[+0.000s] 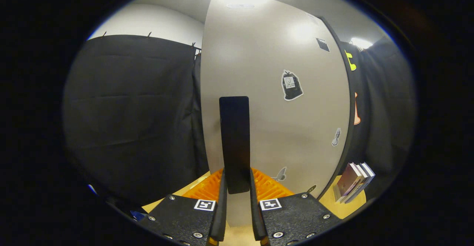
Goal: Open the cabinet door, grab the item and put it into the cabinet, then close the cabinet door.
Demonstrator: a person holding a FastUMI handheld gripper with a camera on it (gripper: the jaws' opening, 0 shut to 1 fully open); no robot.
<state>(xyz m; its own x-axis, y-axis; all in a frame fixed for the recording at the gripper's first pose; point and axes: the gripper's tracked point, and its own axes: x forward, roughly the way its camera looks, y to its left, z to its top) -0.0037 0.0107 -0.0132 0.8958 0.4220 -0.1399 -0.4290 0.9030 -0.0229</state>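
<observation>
Between fingers of hand-held gripper (237, 216): dark upright handle (234, 144) of cabinet door (274, 90), fingers clamped on its lower end. Handle looks stiff, smooth, maybe slippery; door probably light. Books (353, 182) near surface (348, 207) edge, right of door.

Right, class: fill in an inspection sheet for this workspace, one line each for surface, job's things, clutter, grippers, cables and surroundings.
Surface: pale wooden tabletop.
Job's things: cabinet door with stickers; its dark vertical handle sits between the fingers; stack of books on the table beyond the door's far edge.
Clutter: nothing seen.
Grippers: hand-held gripper, fingers closed on the handle.
Cables: nothing seen.
Surroundings: black cloth wall, white wall above.
</observation>
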